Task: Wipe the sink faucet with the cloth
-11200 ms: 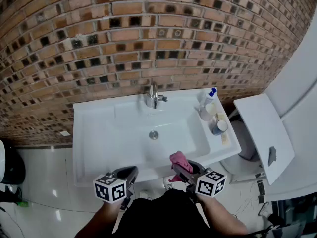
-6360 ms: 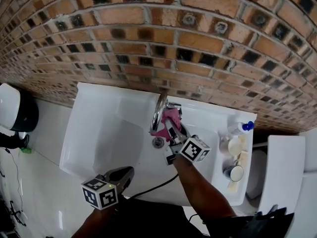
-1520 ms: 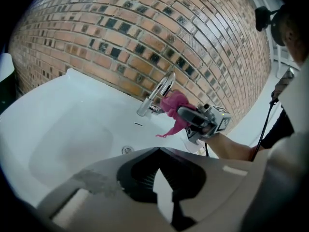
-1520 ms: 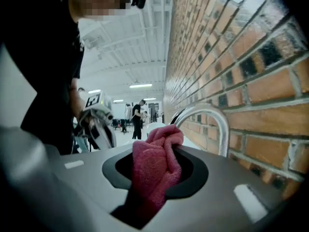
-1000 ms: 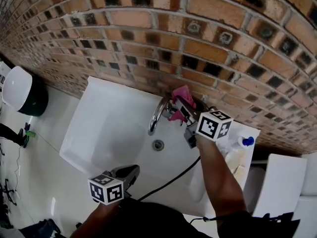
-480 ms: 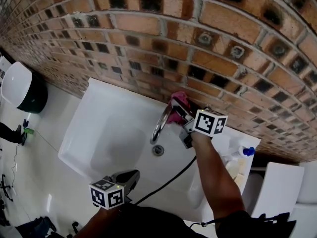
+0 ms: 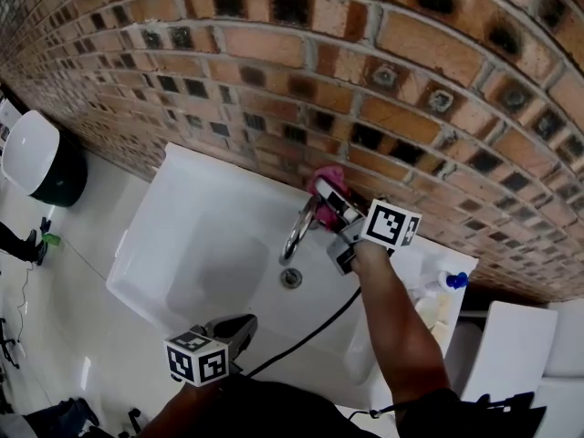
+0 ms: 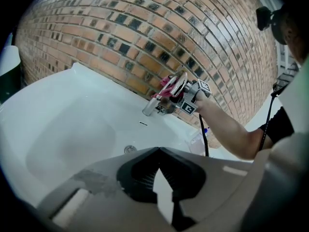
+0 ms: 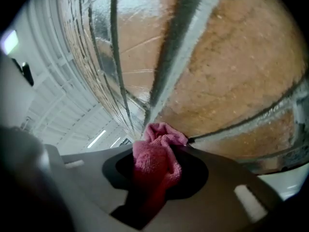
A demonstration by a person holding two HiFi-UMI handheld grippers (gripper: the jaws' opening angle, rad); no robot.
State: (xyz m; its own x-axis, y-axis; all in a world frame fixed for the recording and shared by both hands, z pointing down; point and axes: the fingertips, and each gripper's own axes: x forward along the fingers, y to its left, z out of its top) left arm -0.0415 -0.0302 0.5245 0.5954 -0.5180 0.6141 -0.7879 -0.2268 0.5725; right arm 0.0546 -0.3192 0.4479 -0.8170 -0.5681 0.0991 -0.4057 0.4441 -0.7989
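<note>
The chrome faucet [image 7: 297,230] arches over the white sink [image 7: 192,245], against the brick wall. My right gripper [image 7: 330,199] is at the faucet's top rear, shut on a pink cloth [image 7: 327,182] that presses by the faucet's base. In the right gripper view the bunched cloth [image 9: 161,139] fills the jaws of the gripper [image 9: 157,154], with brick close behind; the faucet is hidden there. My left gripper [image 7: 233,327] hovers shut and empty at the sink's front edge. From the left gripper view, the faucet [image 8: 152,105] and cloth [image 8: 166,82] show beyond the gripper [image 8: 158,152].
A blue-capped bottle [image 7: 448,281] stands on the sink's right ledge. The brick wall [image 7: 383,80] rises directly behind the faucet. A black bin with a white lid [image 7: 36,161] sits on the floor at left. A black cable [image 7: 310,331] trails from the right gripper.
The right gripper with the cloth has shifted only slightly at the faucet's top, close to the wall. The left gripper has stayed by the front edge.
</note>
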